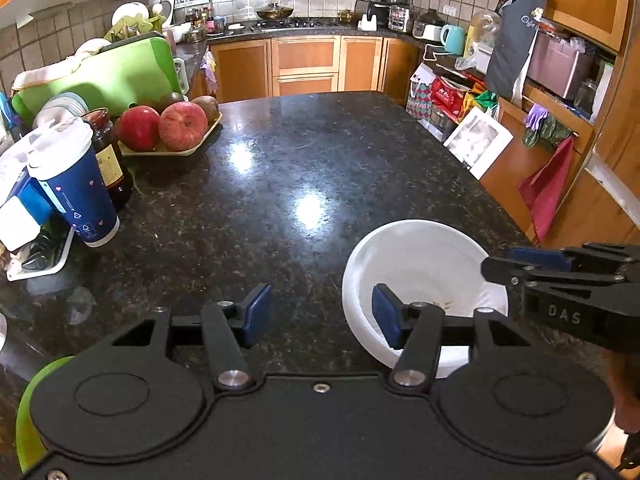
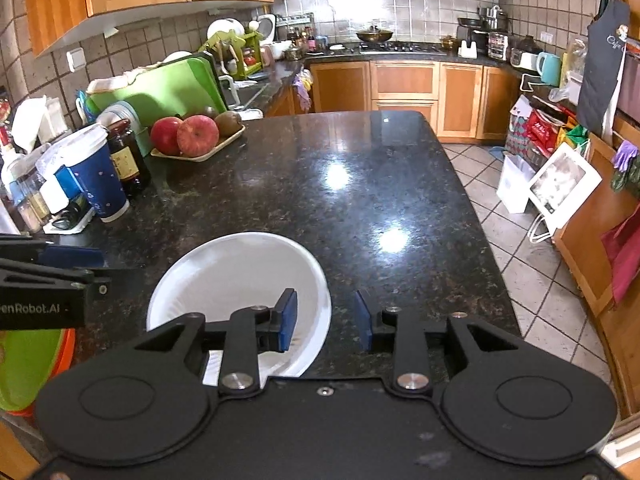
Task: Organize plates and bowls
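Both grippers, left and right, part-open, holding nothing, each straddling the white bowl rim. Risk: opposing tugs slide it off the counter.

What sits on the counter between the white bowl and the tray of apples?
Nothing: only bare black counter with lamp glare lies between the white bowl and the tray of apples, seen best from the right wrist.

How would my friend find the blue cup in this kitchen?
Start at the dark stone counter and look along its left edge. Before the tray of apples and a brown jar stands the blue cup. It alone is blue with tiny hearts and a white lid.
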`<state>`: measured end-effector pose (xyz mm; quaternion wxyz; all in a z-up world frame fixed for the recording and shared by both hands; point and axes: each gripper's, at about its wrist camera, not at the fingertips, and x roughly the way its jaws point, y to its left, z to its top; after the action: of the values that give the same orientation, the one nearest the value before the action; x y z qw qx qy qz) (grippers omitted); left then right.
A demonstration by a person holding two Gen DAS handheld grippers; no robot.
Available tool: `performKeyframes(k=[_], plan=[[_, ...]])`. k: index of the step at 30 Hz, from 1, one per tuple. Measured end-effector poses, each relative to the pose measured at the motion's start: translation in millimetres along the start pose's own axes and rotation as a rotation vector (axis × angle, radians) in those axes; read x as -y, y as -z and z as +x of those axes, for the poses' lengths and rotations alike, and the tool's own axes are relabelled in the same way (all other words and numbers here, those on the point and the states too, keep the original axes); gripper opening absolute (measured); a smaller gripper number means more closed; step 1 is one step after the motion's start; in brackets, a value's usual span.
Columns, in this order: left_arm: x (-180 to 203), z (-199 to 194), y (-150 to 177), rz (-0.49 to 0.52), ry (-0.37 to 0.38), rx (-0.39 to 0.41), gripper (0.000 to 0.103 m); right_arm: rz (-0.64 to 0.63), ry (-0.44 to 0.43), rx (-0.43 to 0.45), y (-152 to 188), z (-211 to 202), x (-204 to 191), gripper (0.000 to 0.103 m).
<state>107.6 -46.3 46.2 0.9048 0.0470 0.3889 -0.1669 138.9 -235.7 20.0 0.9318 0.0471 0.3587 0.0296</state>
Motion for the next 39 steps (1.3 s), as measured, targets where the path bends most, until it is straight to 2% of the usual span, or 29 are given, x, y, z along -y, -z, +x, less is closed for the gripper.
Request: performKeyframes(k=[4,12,18,22,30,35,37,39], plan=[[4,1,0,0.009,-0.004,0.006,0.063,0.011,-0.018,-0.005,1,4,2,0.035],[16,14,4,0.061,-0.027,-0.031,0.063,0.018,-0.033,-0.056,2,22,7,0.035],[14,28,2,0.030,-0.039,-0.070,0.062,0.016,-0.052,-0.070,0,29,9,0.035],[12,38,3,0.006,-0.038,-0.107,0.054,0.014,-0.055,-0.074,0,31,10,0.035],[12,44,6,-0.029,-0.001,-0.134,0.048,0.015,-0.071,-0.086,1,33,11,0.026],[16,47,4,-0.037,0.025,-0.148,0.036,0.012,-0.081,-0.092,0,34,10,0.019],[18,50,4,-0.043,0.033,-0.159,0.029,0.006,-0.089,-0.094,0,34,9,0.018],[18,52,3,-0.054,0.032,-0.167,0.028,-0.001,-0.091,-0.094,0,34,8,0.018]])
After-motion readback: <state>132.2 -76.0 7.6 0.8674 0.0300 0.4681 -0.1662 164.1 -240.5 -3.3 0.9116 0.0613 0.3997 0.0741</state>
